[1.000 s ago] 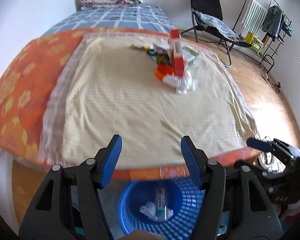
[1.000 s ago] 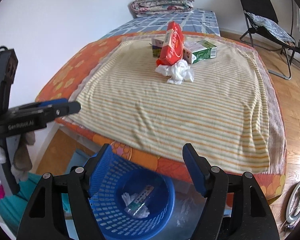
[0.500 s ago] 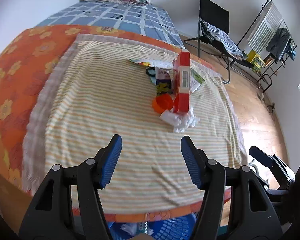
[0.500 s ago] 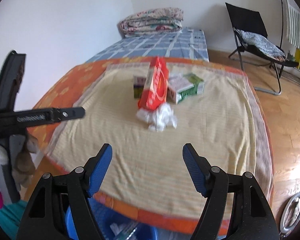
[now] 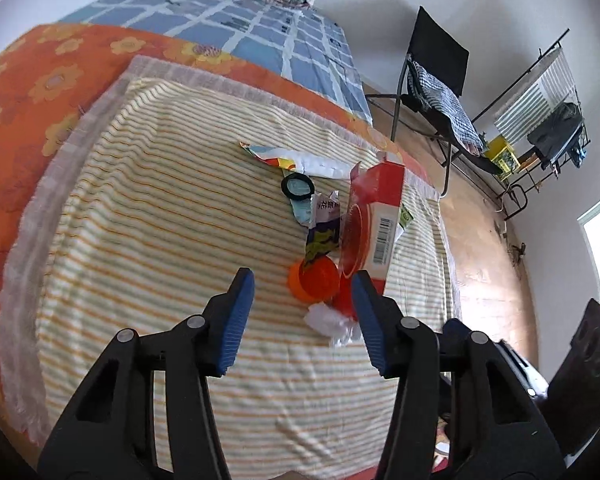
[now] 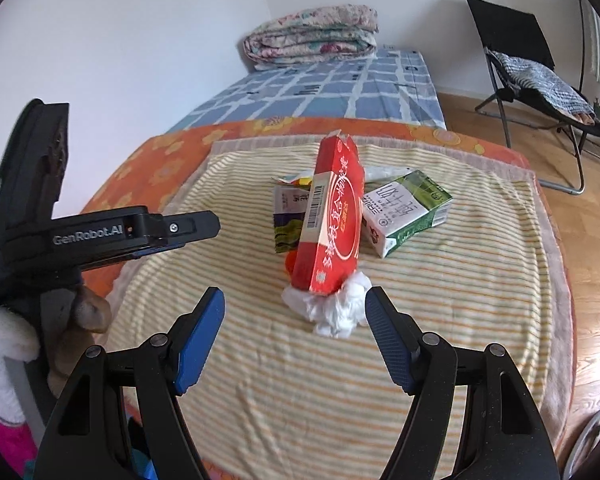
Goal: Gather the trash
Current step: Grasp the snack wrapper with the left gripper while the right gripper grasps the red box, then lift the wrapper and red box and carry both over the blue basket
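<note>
A pile of trash lies on the striped cloth (image 6: 260, 380) of the table. It holds a tall red box (image 6: 332, 220) (image 5: 374, 224), a crumpled white tissue (image 6: 332, 308) (image 5: 332, 322), a green-and-white carton (image 6: 408, 210), an orange cap (image 5: 312, 280), a torn wrapper (image 5: 320, 224) and a black ring (image 5: 297, 186). My left gripper (image 5: 302, 322) is open and empty, just short of the orange cap. My right gripper (image 6: 294, 340) is open and empty, just short of the tissue. The left gripper also shows in the right wrist view (image 6: 188, 226).
The table has an orange flowered cover (image 5: 32, 80). A bed with a blue checked sheet (image 6: 340, 84) and a folded quilt (image 6: 312, 36) stands behind. A black folding chair (image 6: 532, 64) and a clothes rack (image 5: 540, 92) stand on the wooden floor at the right.
Both grippers have risen from over the blue basket below the table edge and moved forward over the cloth toward the trash pile. The basket has dropped out of view.
</note>
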Demonstrator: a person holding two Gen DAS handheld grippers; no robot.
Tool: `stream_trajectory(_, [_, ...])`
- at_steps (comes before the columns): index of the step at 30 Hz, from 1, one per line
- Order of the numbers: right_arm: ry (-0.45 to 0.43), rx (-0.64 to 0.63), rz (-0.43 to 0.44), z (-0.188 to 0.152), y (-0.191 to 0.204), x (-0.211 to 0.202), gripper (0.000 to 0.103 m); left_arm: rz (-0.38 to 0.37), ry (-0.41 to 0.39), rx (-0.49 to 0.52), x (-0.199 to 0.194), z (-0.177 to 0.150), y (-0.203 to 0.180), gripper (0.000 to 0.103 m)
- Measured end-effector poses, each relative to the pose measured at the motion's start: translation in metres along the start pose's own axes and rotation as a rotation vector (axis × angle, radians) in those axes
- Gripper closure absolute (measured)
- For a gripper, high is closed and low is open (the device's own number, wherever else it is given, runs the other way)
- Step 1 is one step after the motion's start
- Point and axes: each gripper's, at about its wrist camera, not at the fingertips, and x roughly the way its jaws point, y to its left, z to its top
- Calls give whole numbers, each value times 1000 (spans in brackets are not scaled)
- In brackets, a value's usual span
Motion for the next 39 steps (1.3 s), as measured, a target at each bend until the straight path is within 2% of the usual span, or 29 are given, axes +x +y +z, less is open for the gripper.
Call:
stream_trajectory(6, [24, 22, -18, 9, -7, 28, 31, -38, 14, -49, 23, 14, 8, 53])
stream_trajectory(9, [34, 24, -24, 13, -9, 39, 36, -46, 19, -53, 35, 19, 7, 53])
stream_trajectory(15, [61, 29, -40, 14, -16, 60, 38, -78, 41, -85, 62, 28, 11, 57])
stream_trajectory(17, [66, 40, -39, 15, -20, 65, 39, -90, 48, -85, 70, 30, 10, 63])
stream_trajectory(20, [62, 44, -43, 17, -23, 68, 39, -90, 49, -73, 79, 31, 7, 64])
stream_trajectory(23, [59, 43, -54, 19, -25, 72, 40, -99, 58, -77, 88, 31, 7, 70])
stream_trajectory(24, [60, 43, -58, 18, -26, 72, 48, -97, 59, -80, 90, 31, 7, 70])
stream_trajectory(25, [65, 42, -63, 19, -28, 74, 54, -97, 60, -81, 92, 31, 8, 74])
stream_trajectory(26, [72, 46, -71, 19, -30, 75, 65, -99, 63, -81, 94, 30, 8, 78])
stream_trajectory(27, [75, 57, -69, 19, -33, 75, 70, -100, 64, -78, 95, 30, 7, 81])
stream_trajectory(29, [76, 82, -68, 19, -40, 76, 72, -101, 55, -66, 96, 30, 6, 91])
stream_trajectory(30, [75, 100, -62, 19, -44, 76, 80, -103, 51, -63, 96, 29, 5, 93])
stream_trajectory(32, [75, 130, -40, 18, -50, 74, 82, -113, 41, -52, 96, 29, 2, 97])
stream_trajectory(39, [18, 139, -39, 22, -49, 58, 84, -116, -12, -13, 80, 29, -8, 100])
